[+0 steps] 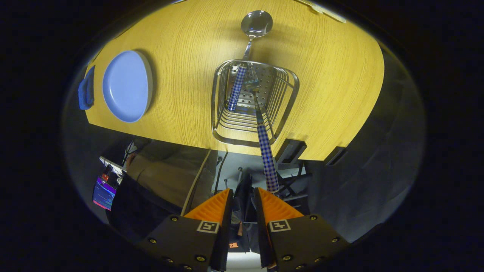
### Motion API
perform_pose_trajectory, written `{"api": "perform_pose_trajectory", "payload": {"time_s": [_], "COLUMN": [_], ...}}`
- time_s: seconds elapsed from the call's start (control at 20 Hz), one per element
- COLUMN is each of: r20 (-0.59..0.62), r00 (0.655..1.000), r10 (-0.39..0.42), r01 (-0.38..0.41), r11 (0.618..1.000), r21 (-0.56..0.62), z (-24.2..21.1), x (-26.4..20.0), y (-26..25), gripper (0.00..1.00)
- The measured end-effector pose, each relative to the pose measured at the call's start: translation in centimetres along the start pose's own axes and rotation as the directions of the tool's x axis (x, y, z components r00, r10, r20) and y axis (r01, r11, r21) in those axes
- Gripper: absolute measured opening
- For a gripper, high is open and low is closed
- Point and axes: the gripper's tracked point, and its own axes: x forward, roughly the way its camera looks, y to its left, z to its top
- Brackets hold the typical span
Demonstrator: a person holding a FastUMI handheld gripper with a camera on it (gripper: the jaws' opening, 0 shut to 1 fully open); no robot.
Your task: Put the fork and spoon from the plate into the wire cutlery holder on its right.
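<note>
- Gripper view: the gripper [242, 194] sits at the bottom middle of the frame, fingers a little apart with nothing pinched between them, so it's let go.
- Wire cutlery holder [252, 102] is dead centre, standing on the wooden table [181, 49].
- The fork [264, 139] is in the holder. Its checked handle sticks out toward the gripper and ends right next to one fingertip, just off to the side rather than between the two. Can't tell if it actually touches.
- The spoon [251, 41] is in the holder too. Its checked handle is down inside the basket and its bowl pokes out past the far rim, top centre of the frame.
- The plate [126, 86] is over at the left on the same table, well apart from the holder, and it's bare.
- A blue cloth-looking thing [86, 90] peeks out just left of the plate, at the table's edge.
</note>
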Motion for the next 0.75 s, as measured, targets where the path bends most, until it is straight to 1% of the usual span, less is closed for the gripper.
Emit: {"api": "perform_pose_trajectory", "payload": {"time_s": [0.1,0.15,0.2,0.25,0.3,0.35,0.4,0.45,0.5,0.55,0.6,0.7,0.75], "r20": [0.022,0.040,0.079,0.151,0.268,0.417,0.555,0.680,0.793,0.859,0.908,0.961,0.977], "r00": [1.000,0.999,0.997,0.988,0.962,0.904,0.823,0.723,0.600,0.495,0.401,0.246,0.166], "r10": [0.015,0.010,0.001,-0.020,-0.050,-0.098,-0.122,-0.122,-0.108,-0.126,-0.124,-0.122,-0.135], "r01": [-0.015,-0.011,-0.002,0.018,0.050,0.109,0.133,0.110,0.072,0.050,0.020,-0.027,-0.042], "r11": [1.000,1.000,1.000,1.000,0.999,0.994,0.991,0.992,0.994,0.992,0.992,0.991,0.989], "r21": [0.008,0.012,0.014,0.014,0.005,-0.003,0.021,0.061,0.081,0.117,0.126,0.133,0.144], "z": [-0.3,-0.6,-0.7,-0.5,0.4,1.6,3.2,4.3,5.4,5.7,5.8,6.0,6.0], "x": [-0.2,-0.4,-0.9,-1.3,-2.0,-3.7,-5.5,-7.7,-9.8,-11.6,-12.4,-13.1,-14.0], "y": [-0.2,-0.3,-0.6,-0.6,-0.4,-0.3,0.7,2.4,4.5,5.9,7.4,9.3,9.9], "gripper": [0.33,0.33,0.33,0.33,0.55,0.77,0.99,0.94,0.94,0.94,0.95,0.95,0.95]}}
